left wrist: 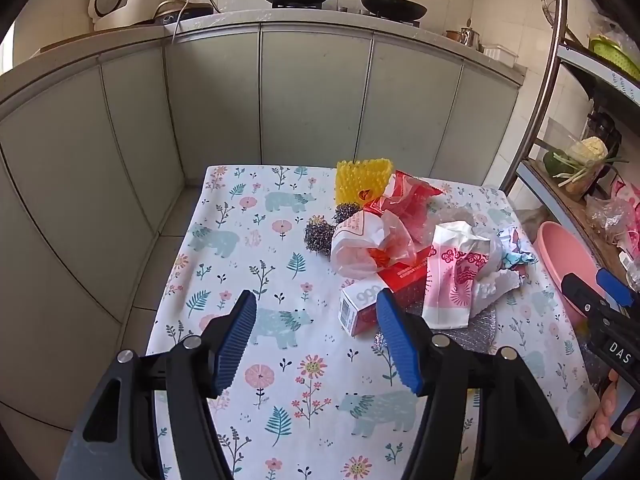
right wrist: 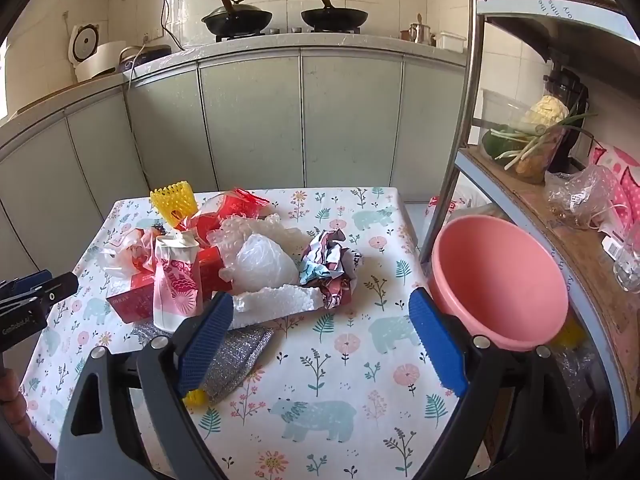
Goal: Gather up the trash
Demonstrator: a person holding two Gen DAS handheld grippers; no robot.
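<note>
A heap of trash was noted on the tabletop: crumpled paper, a foam strip, plastic bags, a red box. A pink basin, judged the likely receptacle, sat at 3 o'clock of the heap, just off the tabletop's edge. The right hand-held gripper was held wide open and empty, at 6 o'clock of the foam. The left hand-held gripper was likewise open, empty. One light outer piece would best be taken first, pinched fully before lifting.
</note>
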